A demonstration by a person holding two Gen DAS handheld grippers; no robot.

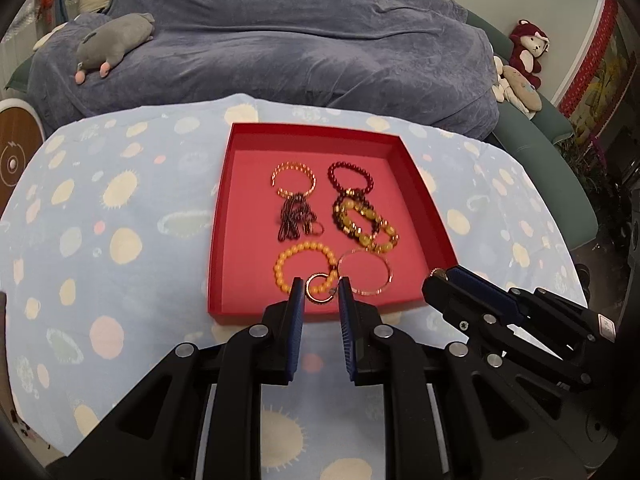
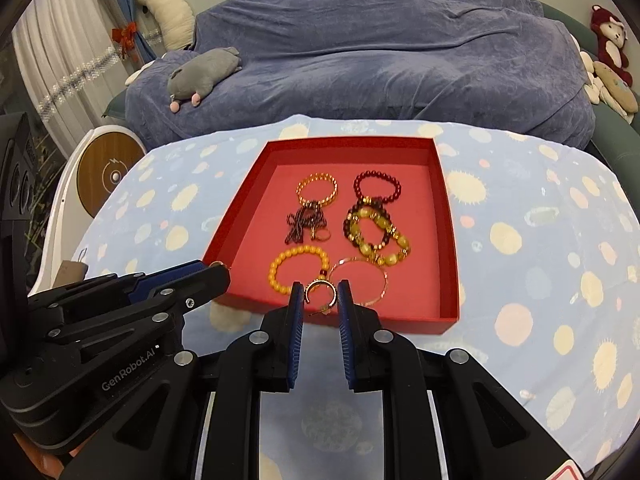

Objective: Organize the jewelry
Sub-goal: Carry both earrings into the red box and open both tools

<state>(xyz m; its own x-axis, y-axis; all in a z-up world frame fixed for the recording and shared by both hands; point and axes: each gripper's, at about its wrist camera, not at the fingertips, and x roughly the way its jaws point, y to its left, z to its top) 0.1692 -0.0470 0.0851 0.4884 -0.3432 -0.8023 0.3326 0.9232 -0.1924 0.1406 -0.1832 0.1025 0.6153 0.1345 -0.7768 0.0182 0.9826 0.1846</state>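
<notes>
A red tray [image 1: 224, 216] [image 2: 450, 216] lies on the dotted blue cloth and holds several bracelets: a gold one [image 1: 294, 180], a dark red bead one [image 1: 350, 176], an orange bead one [image 1: 304, 266], a thin bangle [image 1: 364, 272] and a dark chain [image 1: 296, 218]. My left gripper [image 1: 320, 294] is shut on a small gold hoop earring [image 1: 319, 288] over the tray's near edge. My right gripper [image 2: 319, 294] is shut on another gold hoop earring [image 2: 320, 290], also at the tray's near edge. Each gripper shows in the other's view, beside the tray.
A bed with a grey-blue blanket [image 1: 300, 40] stands behind the table, with a grey plush toy [image 1: 116, 44] on it. More plush toys [image 1: 528, 52] sit at the right. A round wooden disc [image 2: 110, 172] stands at the table's left.
</notes>
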